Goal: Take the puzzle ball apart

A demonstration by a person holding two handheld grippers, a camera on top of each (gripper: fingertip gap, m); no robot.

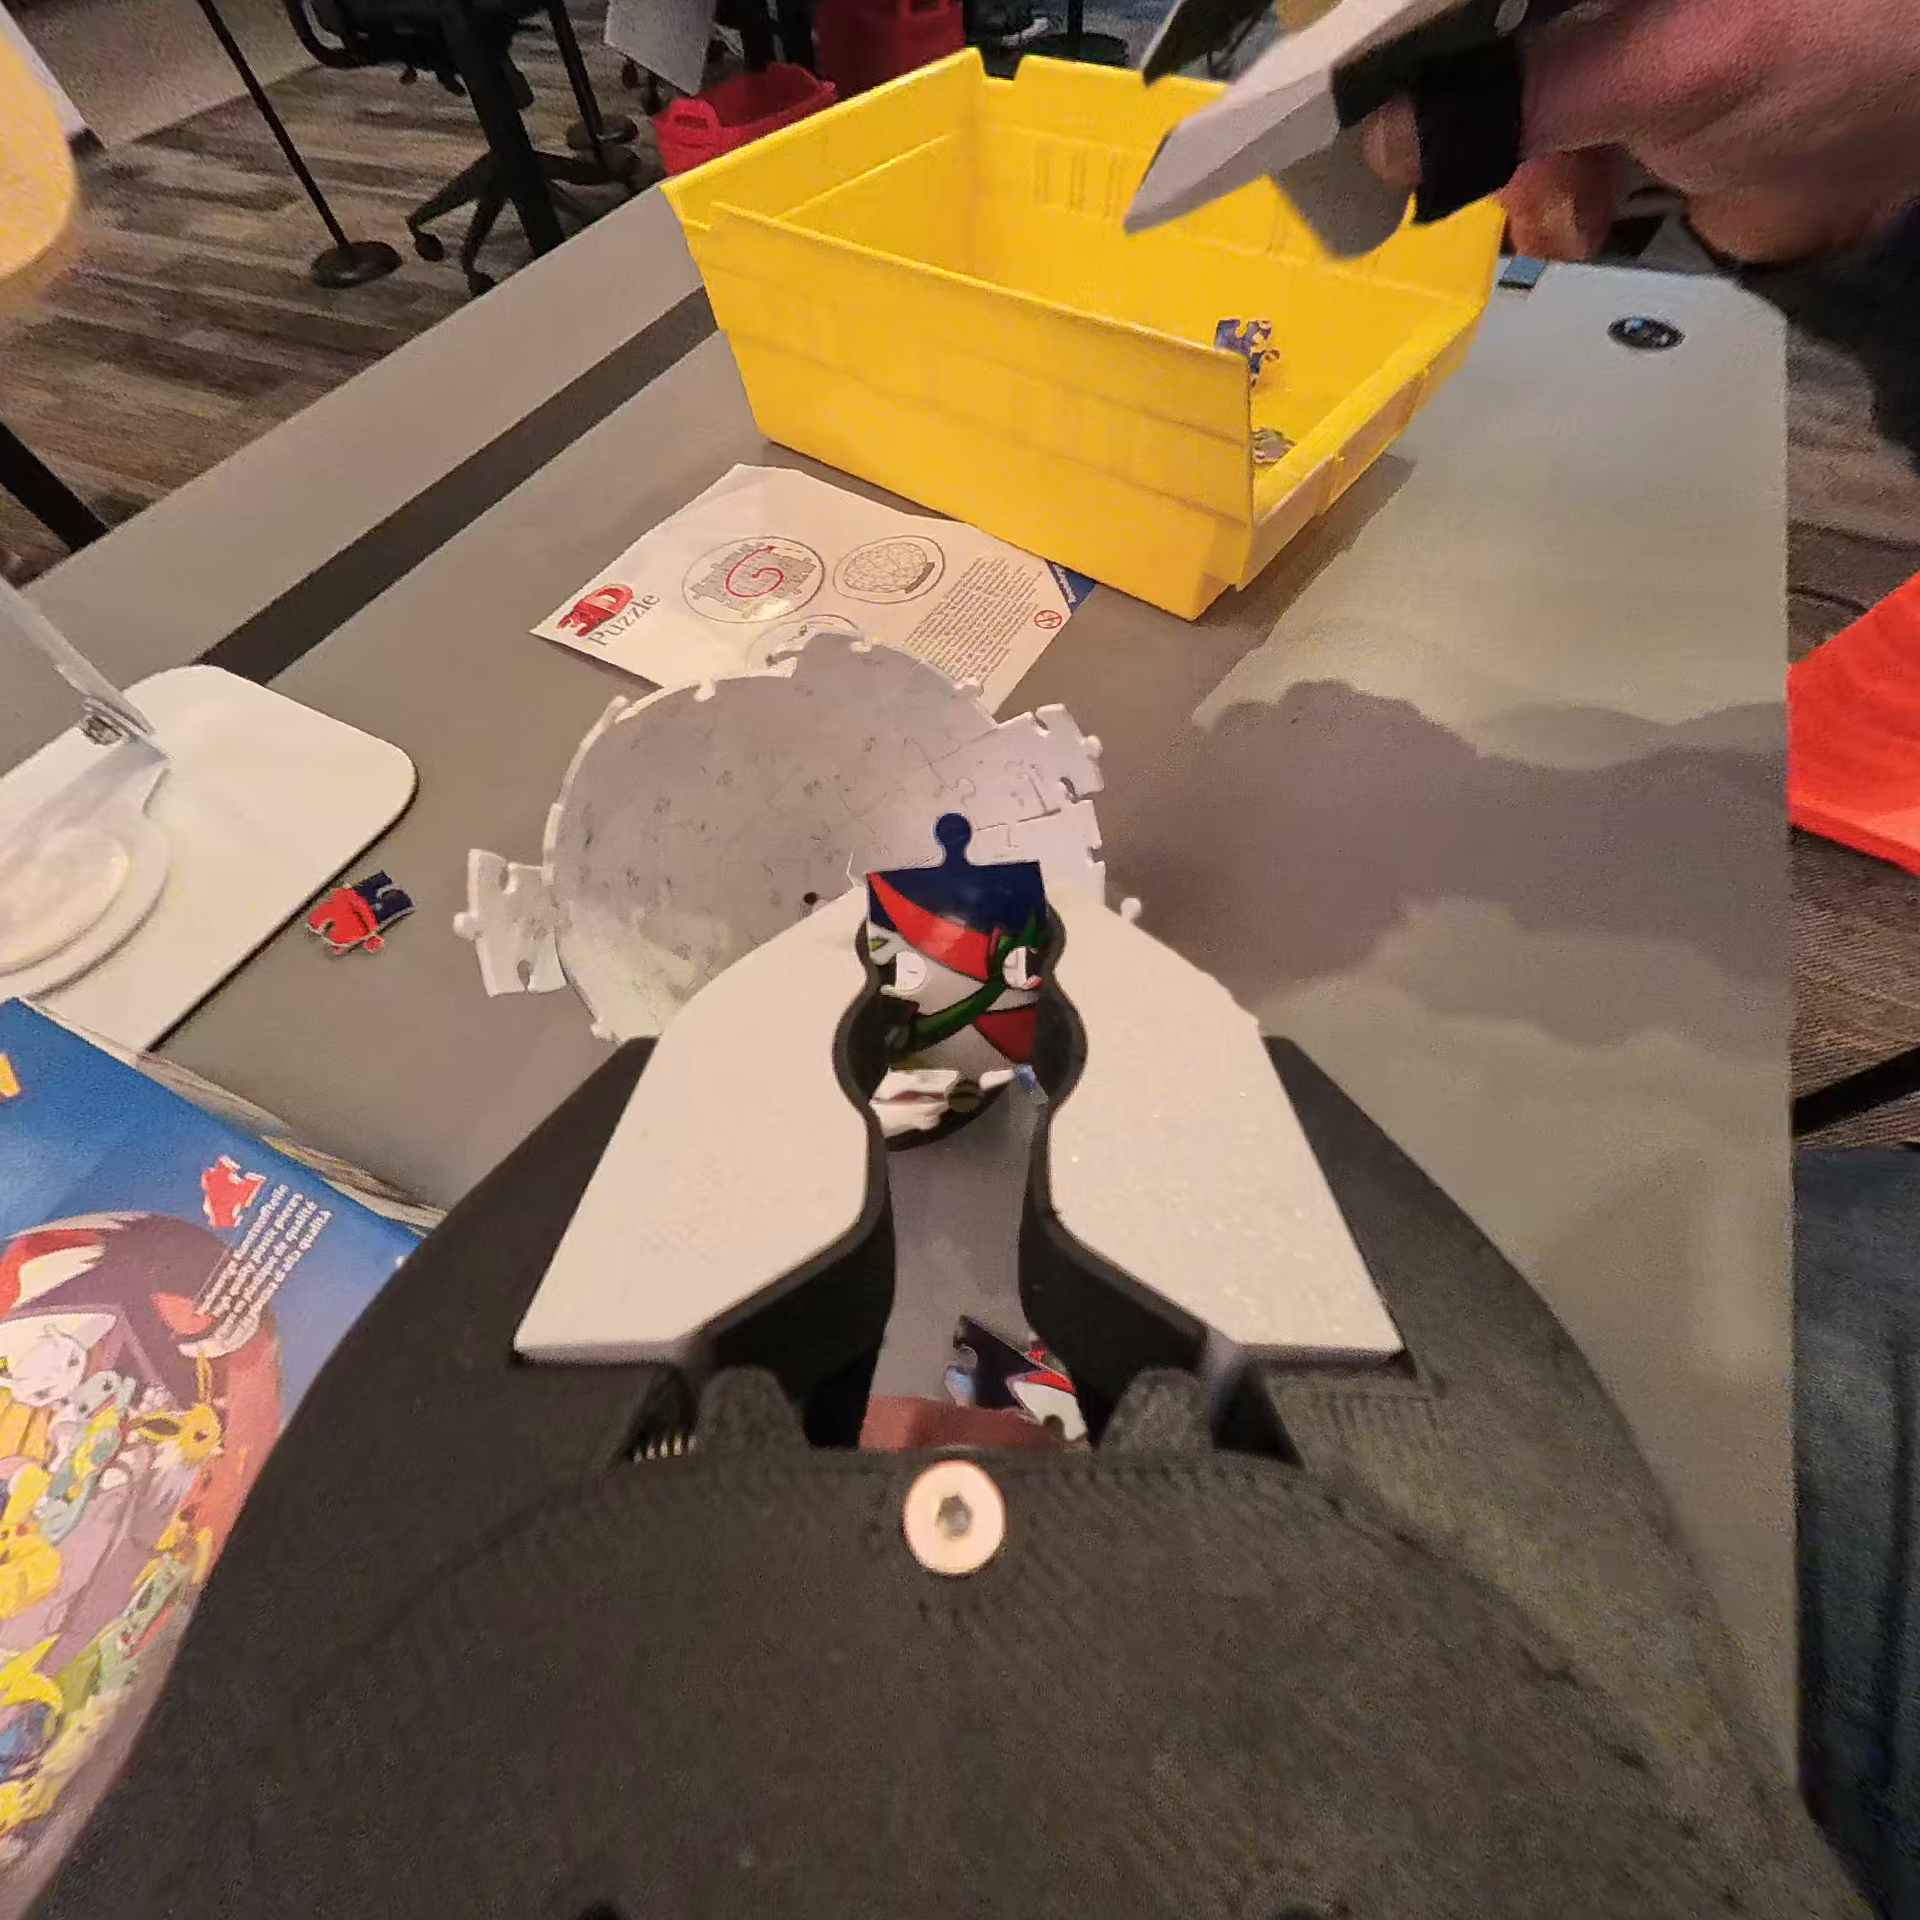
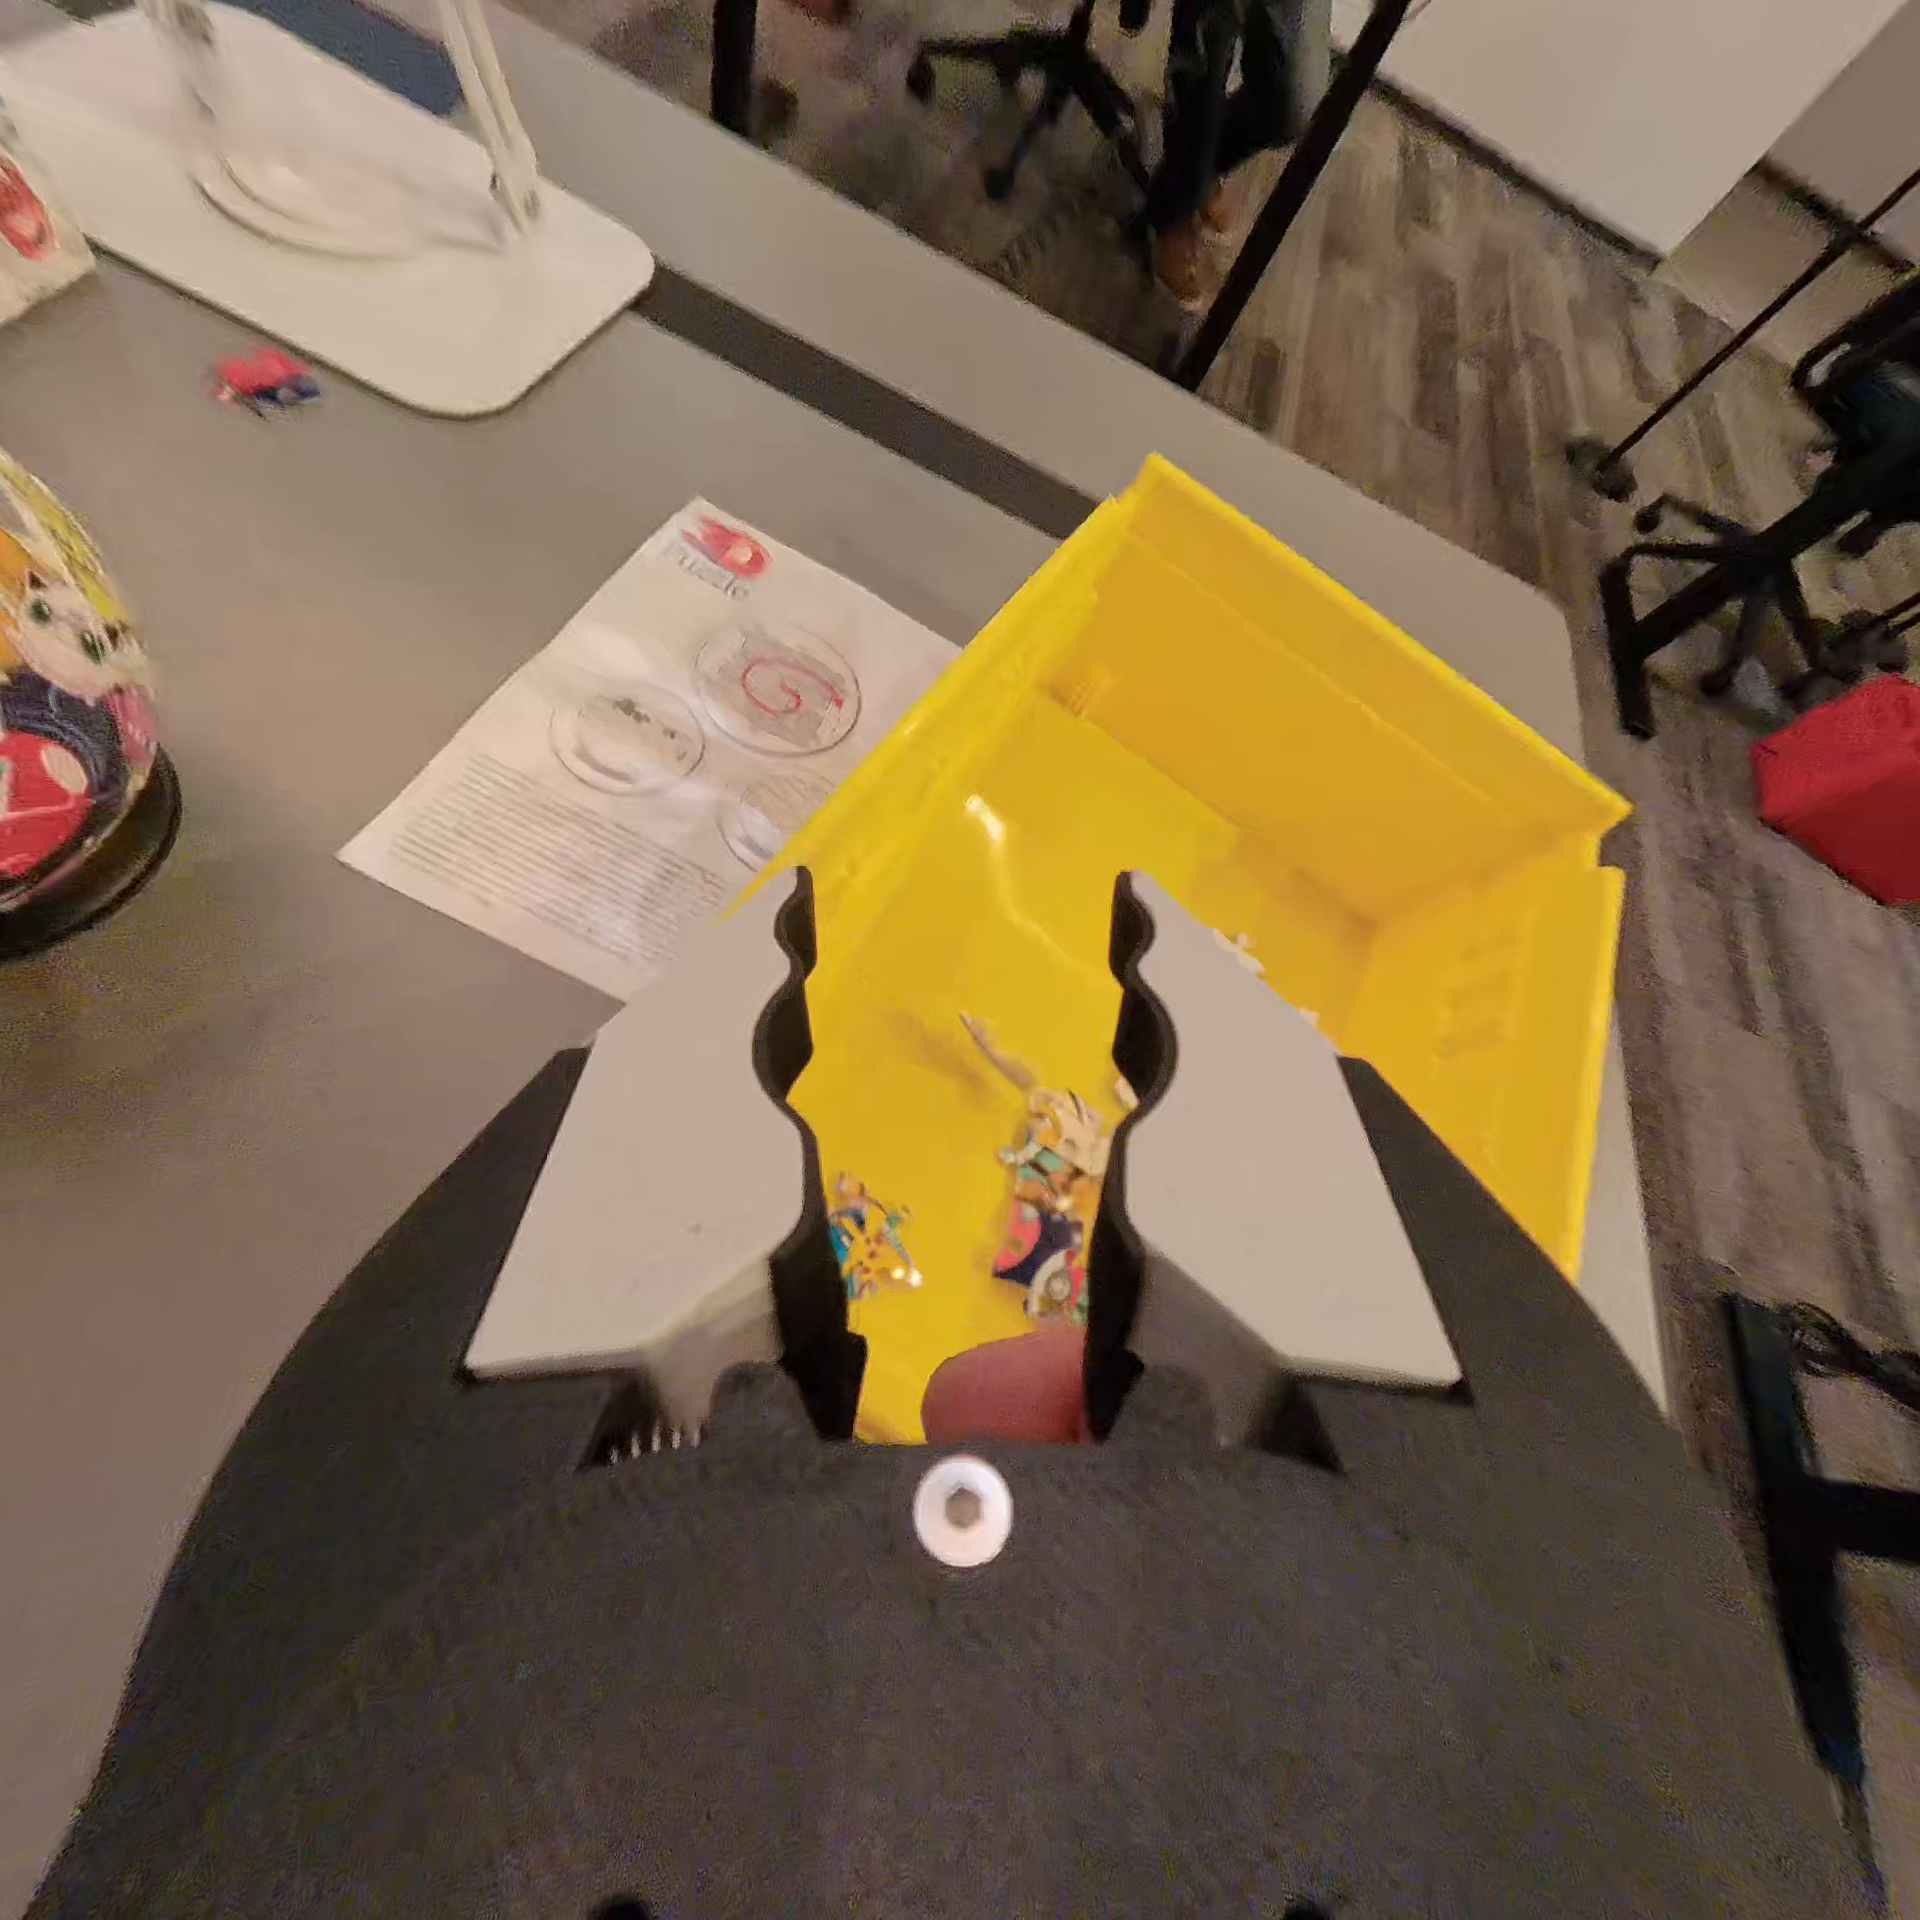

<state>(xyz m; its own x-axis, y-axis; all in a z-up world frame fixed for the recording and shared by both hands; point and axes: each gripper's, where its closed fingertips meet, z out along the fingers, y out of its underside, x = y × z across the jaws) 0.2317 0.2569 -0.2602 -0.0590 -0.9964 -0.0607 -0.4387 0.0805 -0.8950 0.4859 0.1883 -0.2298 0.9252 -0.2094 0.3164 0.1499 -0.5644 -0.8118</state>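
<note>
The puzzle ball (image 1: 748,831) stands partly taken apart, its white inside facing me and jagged piece edges around the opening. My left gripper (image 1: 961,925) is shut on the ball's near wall, where red, white and blue printed pieces (image 1: 966,894) show between the fingers. In the right wrist view the ball (image 2: 62,707) sits on a black stand at the far left. My right gripper (image 2: 964,894) is open and empty above the yellow bin (image 2: 1455,1039), which holds loose pieces (image 2: 1049,1174). It also shows in the left wrist view (image 1: 1278,156), held by a hand.
A white instruction sheet (image 1: 821,582) lies between the ball and the yellow bin (image 1: 987,416). A loose red-and-blue piece (image 1: 358,914) lies beside a white lamp base (image 1: 260,810). The blue puzzle box (image 1: 135,1403) is at near left, an orange object (image 1: 1860,758) at right. Left tips to right tips: about 25 cm.
</note>
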